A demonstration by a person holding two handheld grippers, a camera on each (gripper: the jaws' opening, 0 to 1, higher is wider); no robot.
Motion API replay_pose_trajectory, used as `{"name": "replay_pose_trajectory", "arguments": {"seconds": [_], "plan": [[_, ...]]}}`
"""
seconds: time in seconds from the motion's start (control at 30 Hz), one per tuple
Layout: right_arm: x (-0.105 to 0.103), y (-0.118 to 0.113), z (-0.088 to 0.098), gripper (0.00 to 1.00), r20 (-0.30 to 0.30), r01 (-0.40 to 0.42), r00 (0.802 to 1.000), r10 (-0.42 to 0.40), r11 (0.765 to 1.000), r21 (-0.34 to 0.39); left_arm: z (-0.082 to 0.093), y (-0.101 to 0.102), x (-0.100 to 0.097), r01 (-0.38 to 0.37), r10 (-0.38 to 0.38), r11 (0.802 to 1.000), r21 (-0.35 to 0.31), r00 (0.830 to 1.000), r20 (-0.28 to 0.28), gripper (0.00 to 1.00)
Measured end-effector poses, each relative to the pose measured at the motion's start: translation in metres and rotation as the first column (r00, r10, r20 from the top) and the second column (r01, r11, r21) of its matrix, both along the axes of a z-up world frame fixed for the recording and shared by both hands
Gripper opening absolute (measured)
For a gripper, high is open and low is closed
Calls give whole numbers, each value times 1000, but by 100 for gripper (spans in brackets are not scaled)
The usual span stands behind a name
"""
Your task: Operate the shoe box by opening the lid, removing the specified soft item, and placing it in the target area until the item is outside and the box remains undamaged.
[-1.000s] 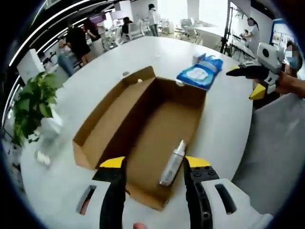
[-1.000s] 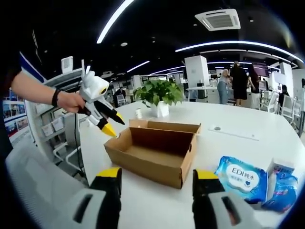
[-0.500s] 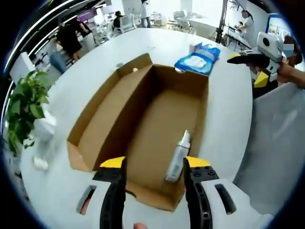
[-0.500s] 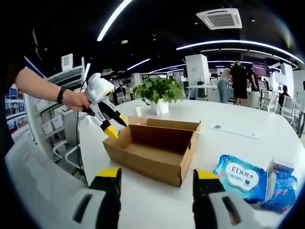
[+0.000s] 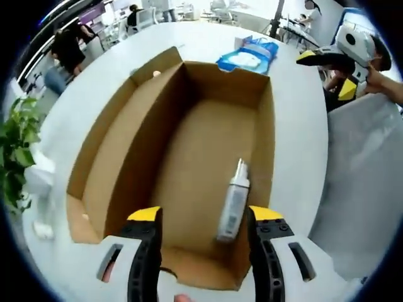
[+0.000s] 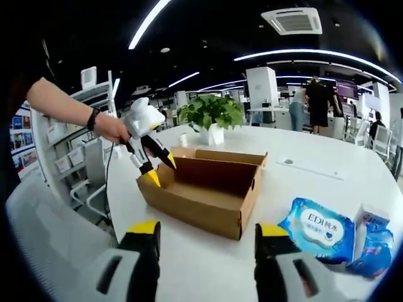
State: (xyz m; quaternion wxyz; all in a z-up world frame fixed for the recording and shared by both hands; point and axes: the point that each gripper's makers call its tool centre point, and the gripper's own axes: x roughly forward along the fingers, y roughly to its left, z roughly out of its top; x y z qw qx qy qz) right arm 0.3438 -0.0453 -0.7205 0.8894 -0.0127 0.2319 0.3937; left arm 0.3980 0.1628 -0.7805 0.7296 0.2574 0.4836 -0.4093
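Left gripper (image 5: 200, 217) poised over open shoe box (image 5: 129, 135), jaws spread.
Spray bottle (image 5: 233, 201) lies by the box's right wall (likely light, rigid, slick); best pinched mid-body. Right gripper (image 6: 204, 234) held apart, empty.

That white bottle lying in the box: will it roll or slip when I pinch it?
The bottle looks round and smooth, lying on its side on the cardboard box floor, so it may roll if nudged. It seems small and probably light. The open left gripper should probably pinch across its body.
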Motion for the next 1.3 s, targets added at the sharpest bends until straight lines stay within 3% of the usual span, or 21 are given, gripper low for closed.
{"name": "replay_pose_trajectory", "arguments": {"seconds": [0.5, 0.63, 0.7, 0.9, 1.07, 1.3], "plan": [[-3, 1, -4, 59, -2, -14, 1000, 14, 1000, -18, -27, -9, 1, 81, -78, 996, 42, 995, -70, 55], [-3, 0, -6, 58, -7, -14, 1000, 14, 1000, -22, -37, -5, -8, 110, -102, 991, 81, 990, -101, 55], [-2, 0, -4, 58, -3, -12, 1000, 12, 1000, -21, -41, -3, -11, 127, -117, 987, 100, 988, -98, 56], [0, -2, -4, 58, -3, -2, 1000, 2, 1000, -18, -38, 0, 0, 71, -65, 993, 90, 995, -74, 59], [-1, -2, -5, 58, -5, -4, 1000, 4, 1000, -17, -35, 5, 10, 33, -29, 994, 104, 999, -39, 55], [-1, -2, -5, 58, -7, -1, 1000, 1, 1000, -16, -34, -9, 1, 107, -104, 993, 56, 993, -50, 56]]}}
